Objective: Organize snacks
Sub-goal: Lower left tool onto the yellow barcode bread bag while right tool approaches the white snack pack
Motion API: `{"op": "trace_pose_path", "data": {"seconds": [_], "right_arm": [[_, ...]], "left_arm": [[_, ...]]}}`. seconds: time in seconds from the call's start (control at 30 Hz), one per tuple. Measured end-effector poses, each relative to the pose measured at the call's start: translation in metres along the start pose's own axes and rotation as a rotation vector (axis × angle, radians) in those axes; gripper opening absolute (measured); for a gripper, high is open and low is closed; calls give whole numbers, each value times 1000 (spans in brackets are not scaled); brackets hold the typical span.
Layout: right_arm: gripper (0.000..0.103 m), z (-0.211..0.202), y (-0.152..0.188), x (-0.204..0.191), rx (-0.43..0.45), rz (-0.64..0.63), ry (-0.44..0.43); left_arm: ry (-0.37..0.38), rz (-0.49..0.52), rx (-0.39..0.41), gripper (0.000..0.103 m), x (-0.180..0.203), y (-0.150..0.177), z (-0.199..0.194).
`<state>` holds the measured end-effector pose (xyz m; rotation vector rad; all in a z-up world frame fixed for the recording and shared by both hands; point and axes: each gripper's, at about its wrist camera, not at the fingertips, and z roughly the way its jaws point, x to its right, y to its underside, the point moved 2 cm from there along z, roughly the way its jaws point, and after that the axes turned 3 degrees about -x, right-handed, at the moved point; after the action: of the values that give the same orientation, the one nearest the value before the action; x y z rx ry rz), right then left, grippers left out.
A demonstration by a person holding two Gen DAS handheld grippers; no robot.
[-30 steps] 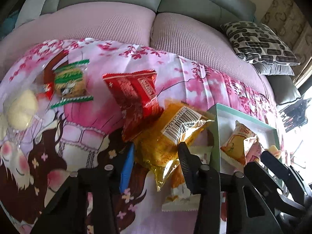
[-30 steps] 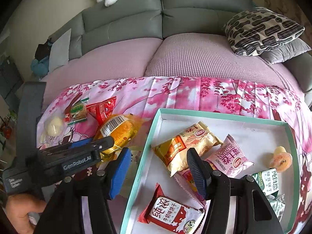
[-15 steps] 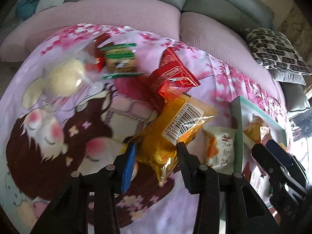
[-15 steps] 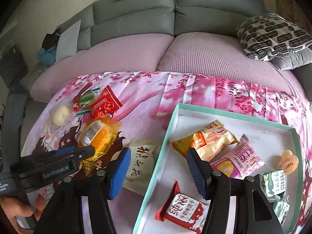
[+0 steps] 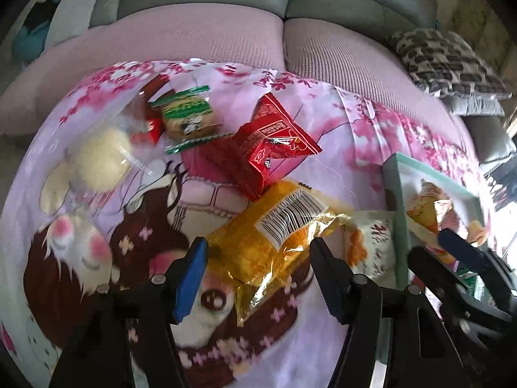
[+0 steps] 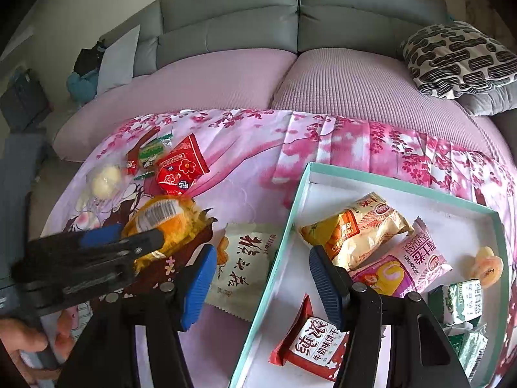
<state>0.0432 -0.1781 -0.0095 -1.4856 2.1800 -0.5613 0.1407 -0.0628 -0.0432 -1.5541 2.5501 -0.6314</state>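
Yellow crinkled foil, barcode up: we are seeing the yellow snack packet point(image 5: 274, 236) lying on the pink printed cloth point(image 5: 323, 123), between the spread fingers of the left gripper point(image 5: 258, 258). The fingers are standing wide on either side of it; we cannot tell whether either one is touching the wrapper. In the right wrist view the same packet point(image 6: 164, 223) is sitting left of the teal-rimmed tray point(image 6: 284, 236), with the left gripper point(image 6: 142, 242) reaching over it.

The right gripper point(image 6: 258, 274) is hovering wide open, holding nothing, its fingers straddling the tray's left rim. Just beside that rim, on the cloth, we are noting a white snack packet point(image 6: 242, 265). Inside the tray: a gold packet point(image 6: 362, 226), a pink packet point(image 6: 404, 265), a red packet point(image 6: 310, 346) at the near edge.

Farther left on the cloth we are logging a red packet point(image 5: 271, 142), a green-wrapped biscuit point(image 5: 187, 119) and a clear-wrapped pale bun point(image 5: 100, 158), well apart from the tray.
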Motion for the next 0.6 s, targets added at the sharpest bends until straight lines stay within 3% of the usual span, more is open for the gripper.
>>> {"op": "trace_pose_path", "data": {"seconds": [0.13, 0.5, 0.6], "right_arm": [[63, 3, 0, -2, -8, -12, 1], [63, 14, 3, -23, -25, -98, -23], [63, 19, 0, -29, -38, -130, -31]], "left_arm": [[-4, 28, 6, 75, 3, -4, 13], [-14, 100, 10, 76, 2, -10, 5], [-6, 80, 27, 80, -7, -15, 4]]}}
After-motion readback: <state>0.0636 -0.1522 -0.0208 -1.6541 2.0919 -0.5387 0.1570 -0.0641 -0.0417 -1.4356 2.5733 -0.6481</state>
